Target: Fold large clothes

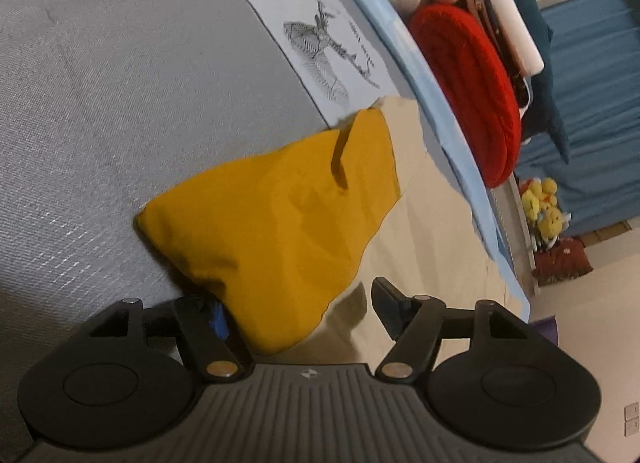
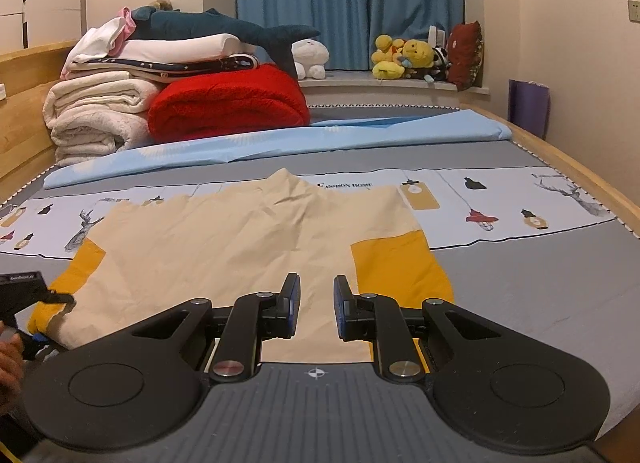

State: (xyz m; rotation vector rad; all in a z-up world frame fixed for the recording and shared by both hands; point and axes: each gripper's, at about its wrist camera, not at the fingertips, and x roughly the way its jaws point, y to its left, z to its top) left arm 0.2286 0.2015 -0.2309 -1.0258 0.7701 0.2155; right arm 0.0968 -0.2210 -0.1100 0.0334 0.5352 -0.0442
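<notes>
A cream shirt (image 2: 224, 231) with mustard-yellow sleeves lies flat on the bed. In the left wrist view my left gripper (image 1: 296, 303) is wide open, its jaws around the bunched end of the yellow left sleeve (image 1: 280, 215); the sleeve covers the left finger. The left gripper also shows in the right wrist view (image 2: 44, 299) at that sleeve's end. My right gripper (image 2: 317, 303) is open and empty, low over the shirt's hem, left of the yellow right sleeve (image 2: 396, 267).
Stacked blankets, a red blanket (image 2: 228, 103) and a plush shark (image 2: 224, 27) sit at the bed's head. A light blue sheet (image 2: 280, 139) lies beyond the shirt. Plush toys (image 2: 404, 59) line the windowsill. The wooden bed frame (image 2: 576, 167) runs along the right.
</notes>
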